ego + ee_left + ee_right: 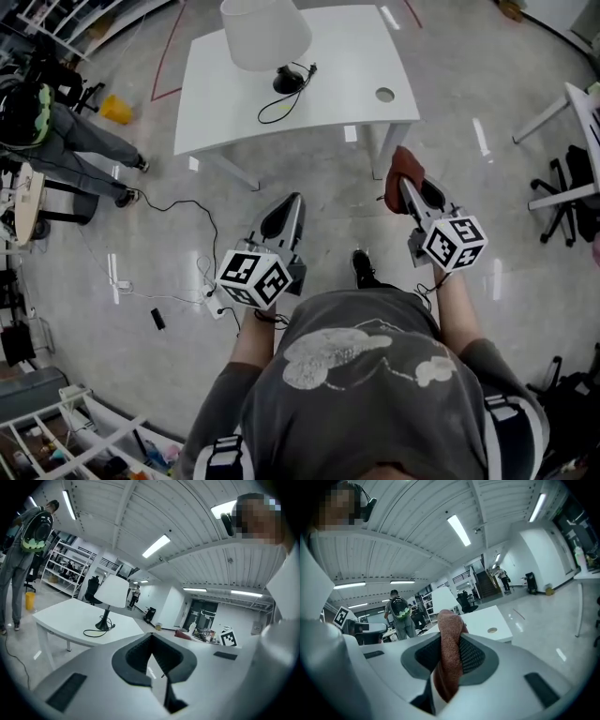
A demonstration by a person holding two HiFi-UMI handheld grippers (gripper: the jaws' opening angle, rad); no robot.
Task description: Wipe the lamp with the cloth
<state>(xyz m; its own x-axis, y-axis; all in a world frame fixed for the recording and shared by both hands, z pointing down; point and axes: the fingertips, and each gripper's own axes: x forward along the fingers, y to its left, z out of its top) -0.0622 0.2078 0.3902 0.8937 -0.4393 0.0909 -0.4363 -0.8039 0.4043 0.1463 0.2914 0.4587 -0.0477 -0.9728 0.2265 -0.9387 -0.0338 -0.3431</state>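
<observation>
Closest in, the right gripper [410,192] is clamped on a rust-brown woven cloth [449,658], whose fold stands up past the jaw tips. The left gripper [152,641] has its jaws pressed together with nothing between them. Both hang over glossy grey floor [337,197], well apart from the white rectangular table [356,84] ahead. On it stands the table lamp with a white cone shade and round black base [265,36], its black cord [277,111] looped beside it. Wiping has not begun; this looks like the approach. Next, the cloth must be carried to the table and laid against the shade, the free gripper perhaps steadying the base.
</observation>
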